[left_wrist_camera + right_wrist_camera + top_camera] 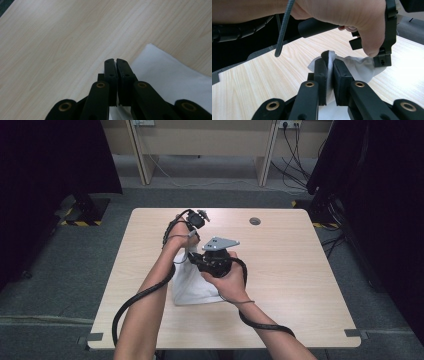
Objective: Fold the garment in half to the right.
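Sitting on the light wood table [300, 285], the white cloth [192, 290] is right in front of the person. Right gripper [330, 65] is pinching a fold of it; left gripper [115, 65] is closed, its tips at the cloth's edge.

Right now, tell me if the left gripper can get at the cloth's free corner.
Probably yes: the left gripper, jaws shut, hovers beside the white cloth, with bare table between.

text: none legible | labels: none | brands: none | numbers: none | signs: black-and-yellow hazard stripes [80, 223] on the floor, no words
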`<state>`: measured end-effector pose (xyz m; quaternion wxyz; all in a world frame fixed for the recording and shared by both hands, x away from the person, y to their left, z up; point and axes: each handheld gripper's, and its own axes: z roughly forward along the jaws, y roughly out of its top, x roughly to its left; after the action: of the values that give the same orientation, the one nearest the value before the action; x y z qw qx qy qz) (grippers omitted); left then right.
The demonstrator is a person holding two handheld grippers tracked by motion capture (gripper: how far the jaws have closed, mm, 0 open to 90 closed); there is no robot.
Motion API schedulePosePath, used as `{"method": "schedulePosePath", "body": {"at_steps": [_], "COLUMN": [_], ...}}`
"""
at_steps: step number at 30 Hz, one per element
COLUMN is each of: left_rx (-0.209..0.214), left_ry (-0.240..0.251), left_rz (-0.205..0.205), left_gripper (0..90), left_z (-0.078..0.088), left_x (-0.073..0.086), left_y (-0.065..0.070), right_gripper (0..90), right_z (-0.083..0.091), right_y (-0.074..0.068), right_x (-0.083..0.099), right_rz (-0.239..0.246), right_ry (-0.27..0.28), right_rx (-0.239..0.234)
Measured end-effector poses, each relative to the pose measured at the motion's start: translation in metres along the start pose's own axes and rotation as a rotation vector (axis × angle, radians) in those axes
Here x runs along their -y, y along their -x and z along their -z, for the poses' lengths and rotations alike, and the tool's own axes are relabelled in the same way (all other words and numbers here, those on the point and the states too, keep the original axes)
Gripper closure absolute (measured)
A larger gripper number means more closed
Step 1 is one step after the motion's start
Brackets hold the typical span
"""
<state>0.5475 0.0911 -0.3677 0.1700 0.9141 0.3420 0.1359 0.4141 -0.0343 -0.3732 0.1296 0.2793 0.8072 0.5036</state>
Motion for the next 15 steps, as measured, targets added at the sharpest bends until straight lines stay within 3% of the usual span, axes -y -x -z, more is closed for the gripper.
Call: {"method": "schedulePosePath", "body": {"at_steps": [15], "left_rx": [0.017], "left_ry": [-0.009], "left_rz": [-0.035], "left_gripper": [86.6], "left_z": [-0.011], "left_x": [-0.007], "left_y": [0.013], "right_gripper": [82.9], "right_z": [0.006], "right_y": [0.004], "right_x": [0.011], "right_rz": [0.007], "right_ry": [-0.015], "right_rx": [0.012]}}
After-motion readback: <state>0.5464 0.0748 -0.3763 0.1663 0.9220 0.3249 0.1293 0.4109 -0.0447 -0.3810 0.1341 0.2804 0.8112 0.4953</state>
